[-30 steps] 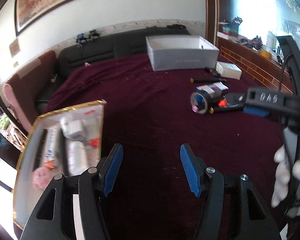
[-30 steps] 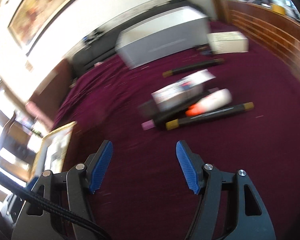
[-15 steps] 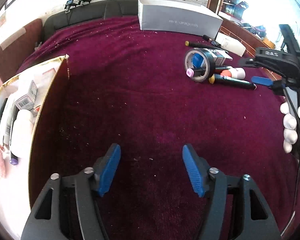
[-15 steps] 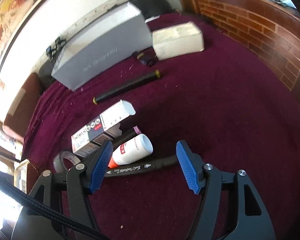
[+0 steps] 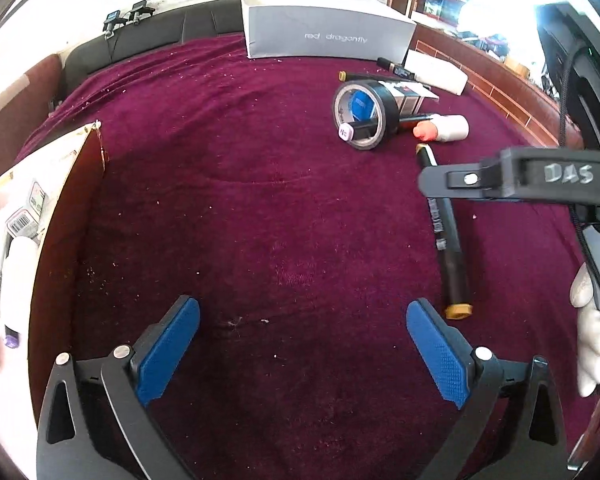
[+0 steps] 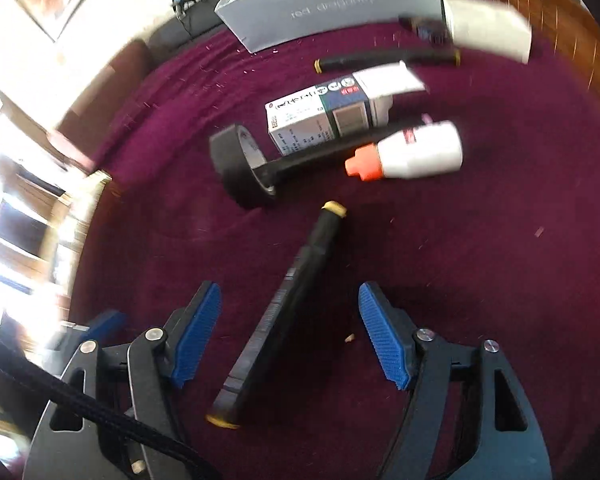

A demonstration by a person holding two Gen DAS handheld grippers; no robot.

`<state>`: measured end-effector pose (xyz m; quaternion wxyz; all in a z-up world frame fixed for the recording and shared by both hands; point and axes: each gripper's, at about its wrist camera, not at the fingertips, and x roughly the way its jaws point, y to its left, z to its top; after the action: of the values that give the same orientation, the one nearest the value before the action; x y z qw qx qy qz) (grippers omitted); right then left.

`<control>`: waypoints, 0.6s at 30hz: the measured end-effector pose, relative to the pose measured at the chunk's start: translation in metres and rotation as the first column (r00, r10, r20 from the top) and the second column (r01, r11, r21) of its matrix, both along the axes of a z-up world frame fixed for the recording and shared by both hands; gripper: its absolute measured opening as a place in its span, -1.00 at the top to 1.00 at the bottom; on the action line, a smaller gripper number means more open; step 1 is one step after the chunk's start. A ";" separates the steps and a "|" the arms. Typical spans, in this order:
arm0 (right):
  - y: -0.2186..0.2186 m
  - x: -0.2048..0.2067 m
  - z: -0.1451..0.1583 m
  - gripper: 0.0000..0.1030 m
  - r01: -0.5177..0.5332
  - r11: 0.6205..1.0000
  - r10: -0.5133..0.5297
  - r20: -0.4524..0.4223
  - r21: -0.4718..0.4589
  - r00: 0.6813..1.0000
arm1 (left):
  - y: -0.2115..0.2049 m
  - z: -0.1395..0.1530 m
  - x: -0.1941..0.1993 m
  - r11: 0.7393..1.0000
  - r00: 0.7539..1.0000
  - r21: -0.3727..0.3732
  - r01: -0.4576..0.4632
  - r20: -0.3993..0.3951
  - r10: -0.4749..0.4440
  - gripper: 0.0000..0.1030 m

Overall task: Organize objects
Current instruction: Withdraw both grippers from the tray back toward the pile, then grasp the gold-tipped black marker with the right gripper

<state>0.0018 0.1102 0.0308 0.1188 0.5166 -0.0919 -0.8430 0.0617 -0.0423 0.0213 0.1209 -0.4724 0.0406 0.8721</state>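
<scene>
A black marker with yellow ends (image 6: 300, 280) lies on the maroon cloth (image 5: 260, 200), lengthwise between the blue pads of my right gripper (image 6: 290, 320). The jaws are opening and the pads do not touch it. From the left wrist the same marker (image 5: 446, 240) runs under the right gripper's black body (image 5: 520, 178). My left gripper (image 5: 304, 340) hovers low over bare cloth, jaws opening wide with nothing between them. Beyond the marker lie a black tape roll (image 6: 240, 168), a white bottle with an orange cap (image 6: 416, 152) and a printed carton (image 6: 324, 116).
A gold-edged box (image 5: 60, 208) holding several small items stands at the left. At the back are a grey box (image 5: 328, 28), a small white box (image 5: 436, 70) and a second black marker (image 6: 388, 60). A gloved hand (image 5: 592, 332) shows at the right edge.
The left jaws have spread much wider. The right gripper has come down over the marker, which has swung from crosswise by the bottle to lengthwise between the right fingers.
</scene>
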 end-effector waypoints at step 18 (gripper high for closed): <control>0.046 0.042 -0.006 0.76 0.213 0.975 -0.200 -0.173 0.062 0.965 | -0.007 0.043 -0.027 0.992 0.992 0.084 -0.094 -0.075 0.101 -0.96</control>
<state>0.0438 0.1563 0.0249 0.0167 0.4368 -0.1012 -0.8937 0.0346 -0.0490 0.0643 0.0953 -0.4335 -0.0130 0.8960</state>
